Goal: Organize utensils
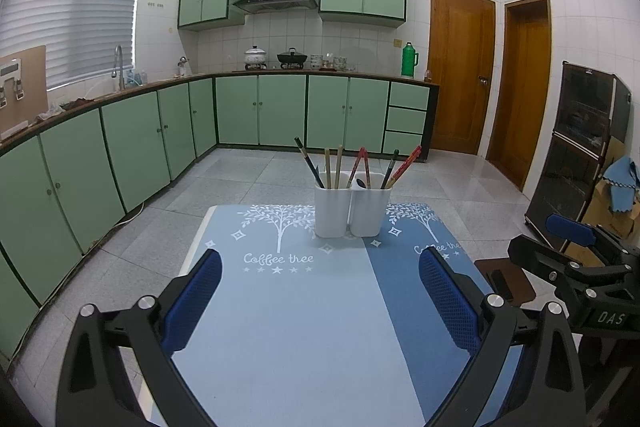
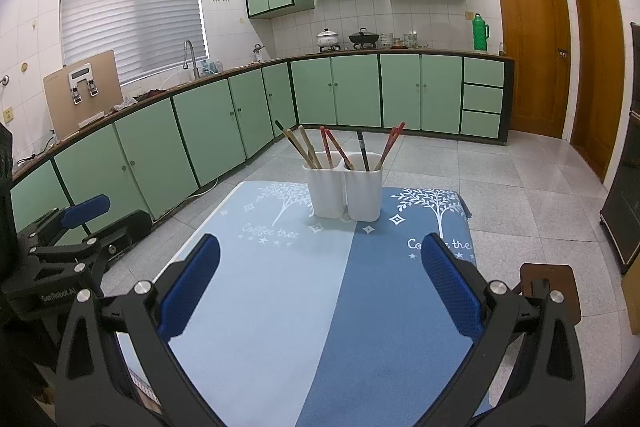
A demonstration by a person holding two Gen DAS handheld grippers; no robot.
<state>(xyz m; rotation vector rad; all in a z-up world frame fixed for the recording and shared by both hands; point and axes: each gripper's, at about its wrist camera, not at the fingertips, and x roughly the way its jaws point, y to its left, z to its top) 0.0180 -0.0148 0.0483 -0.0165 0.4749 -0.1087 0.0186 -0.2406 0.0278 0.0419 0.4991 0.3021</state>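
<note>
A white two-compartment holder (image 1: 352, 211) stands at the far end of a small table covered with a blue cloth (image 1: 288, 307). Several chopsticks (image 1: 340, 167) in black, tan and red stand upright in it. It also shows in the right wrist view (image 2: 344, 191) with its chopsticks (image 2: 332, 149). My left gripper (image 1: 320, 267) is open and empty, held low over the near part of the cloth. My right gripper (image 2: 320, 251) is open and empty beside it, and shows at the right of the left wrist view (image 1: 576, 247).
Green kitchen cabinets (image 1: 260, 111) run along the left and back walls. Two wooden doors (image 1: 460, 71) are at the back right. A dark glass cabinet (image 1: 576, 147) stands at the right. A small brown stool (image 2: 552, 291) sits beside the table's right edge.
</note>
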